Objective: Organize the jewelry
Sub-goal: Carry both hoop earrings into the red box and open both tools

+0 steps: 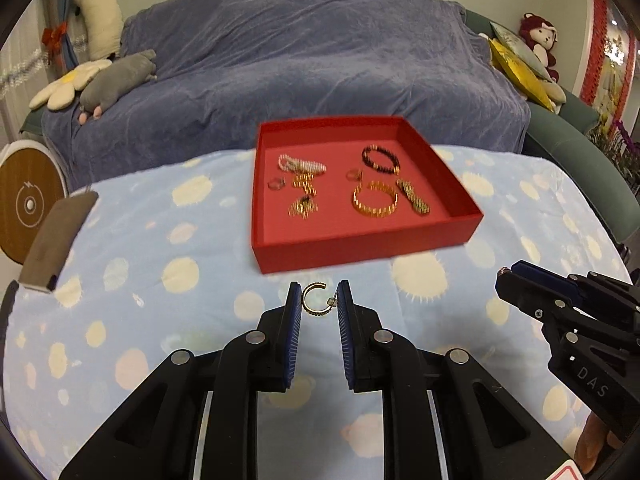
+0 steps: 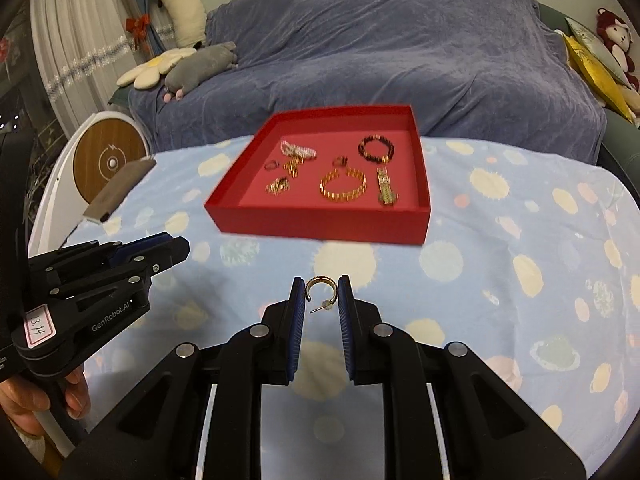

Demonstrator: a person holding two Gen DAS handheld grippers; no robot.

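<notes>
Motion blur smears the red box (image 1: 362, 240), so the small pieces inside are hard to name; a gold bracelet (image 1: 375, 199) and dark bead bracelet (image 1: 380, 159) seem clear. The left gripper (image 1: 319, 300) pinches a gold hoop earring (image 1: 314, 299). The right gripper (image 2: 321, 294) pinches a second hoop earring (image 2: 321, 289) above the dotted cloth (image 2: 500, 280).

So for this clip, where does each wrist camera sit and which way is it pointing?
Left wrist: on the left hand-held gripper, looking forward over the spotted tablecloth to the red tray and sofa; its fingers grip a gold hoop earring; the right hand-held gripper enters at right.
Right wrist: on the right hand-held gripper, facing the same way, gripping another hoop earring; the left one and a hand show at left.
Shared: tray, tablecloth, sofa.
</notes>
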